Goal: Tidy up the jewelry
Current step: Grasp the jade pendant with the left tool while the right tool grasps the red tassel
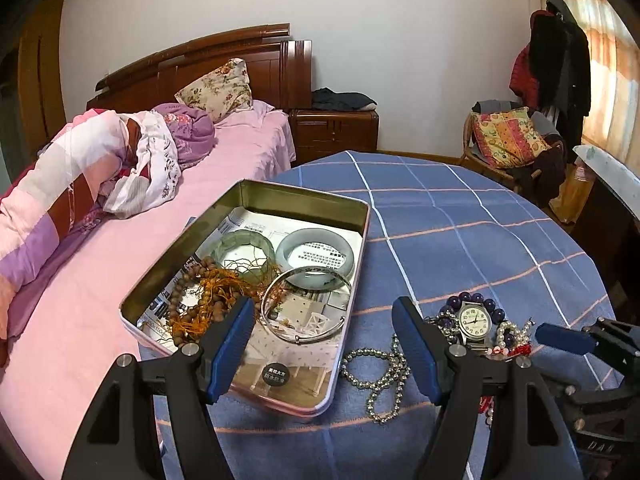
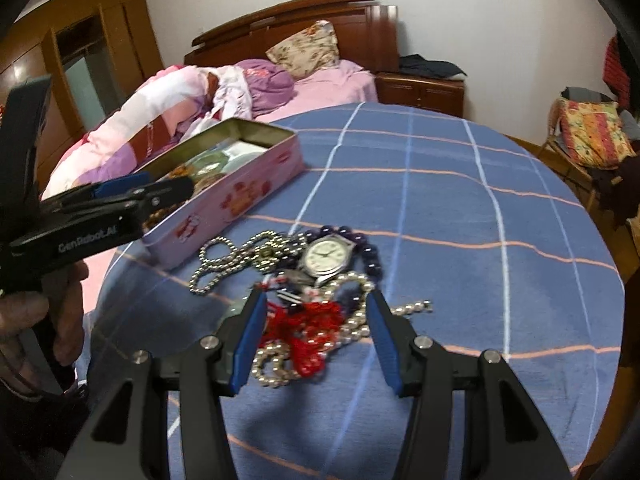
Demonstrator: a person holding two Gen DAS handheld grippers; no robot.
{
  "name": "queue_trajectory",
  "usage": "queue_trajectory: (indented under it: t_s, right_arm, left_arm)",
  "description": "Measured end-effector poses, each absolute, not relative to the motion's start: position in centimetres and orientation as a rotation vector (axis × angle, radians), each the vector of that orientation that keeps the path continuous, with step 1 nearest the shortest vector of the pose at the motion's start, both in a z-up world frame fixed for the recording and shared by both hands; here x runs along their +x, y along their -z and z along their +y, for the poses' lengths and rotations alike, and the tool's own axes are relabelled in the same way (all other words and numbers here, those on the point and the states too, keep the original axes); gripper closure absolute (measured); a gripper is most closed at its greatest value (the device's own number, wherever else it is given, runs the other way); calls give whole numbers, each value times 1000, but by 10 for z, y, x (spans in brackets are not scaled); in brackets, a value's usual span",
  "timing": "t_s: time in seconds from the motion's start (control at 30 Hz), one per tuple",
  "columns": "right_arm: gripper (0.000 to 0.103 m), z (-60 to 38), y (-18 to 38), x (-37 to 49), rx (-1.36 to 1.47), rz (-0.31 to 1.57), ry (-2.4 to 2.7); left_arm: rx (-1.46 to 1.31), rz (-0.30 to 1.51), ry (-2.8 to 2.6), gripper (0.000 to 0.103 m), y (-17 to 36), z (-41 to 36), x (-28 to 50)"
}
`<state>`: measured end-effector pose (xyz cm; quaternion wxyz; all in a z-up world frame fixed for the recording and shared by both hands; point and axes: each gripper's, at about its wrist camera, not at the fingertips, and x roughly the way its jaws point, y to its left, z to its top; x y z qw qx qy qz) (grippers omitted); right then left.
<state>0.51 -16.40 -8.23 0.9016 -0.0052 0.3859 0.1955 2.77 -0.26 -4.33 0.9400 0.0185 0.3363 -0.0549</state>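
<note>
An open pink tin [image 1: 188, 240] on the blue checked table holds two jade bangles [image 1: 316, 256], a silver bangle [image 1: 304, 308] and wooden beads [image 1: 200, 300]. My left gripper [image 1: 323, 308] stands open above the tin's near right corner, with nothing gripped. A silver bead necklace [image 1: 380, 376] lies just right of the tin. Beside it is a tangled pile: a watch [image 2: 326, 256], purple beads [image 2: 360, 240], pearls [image 2: 360, 320] and a red knotted cord [image 2: 312, 332]. My right gripper [image 2: 316, 296] is open, its fingers flanking the red cord and pearls without pressing on them.
The round table [image 2: 440, 200] stands against a pink bed [image 1: 100, 280] on the left. A wooden nightstand [image 1: 334, 128] is at the back, and a chair with cushions [image 1: 508, 140] at the right. A hand [image 2: 24, 320] holds the left gripper's handle.
</note>
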Motion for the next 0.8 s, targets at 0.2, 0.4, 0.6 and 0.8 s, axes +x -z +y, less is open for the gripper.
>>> queue_trajectory:
  t_s: [0.2, 0.4, 0.6, 0.8]
  right_arm:
    - [71, -165, 91, 8, -14, 834, -399]
    - [94, -161, 95, 9, -25, 848, -403]
    - [96, -172, 72, 0, 13, 746, -396]
    - [96, -194, 49, -3, 66, 664, -342]
  left_arm:
    - [30, 692, 121, 32, 44, -4, 27]
    - [36, 697, 135, 32, 44, -9, 25]
    - [37, 686, 151, 32, 40, -13, 23]
    - [39, 680, 188, 32, 40, -21, 20]
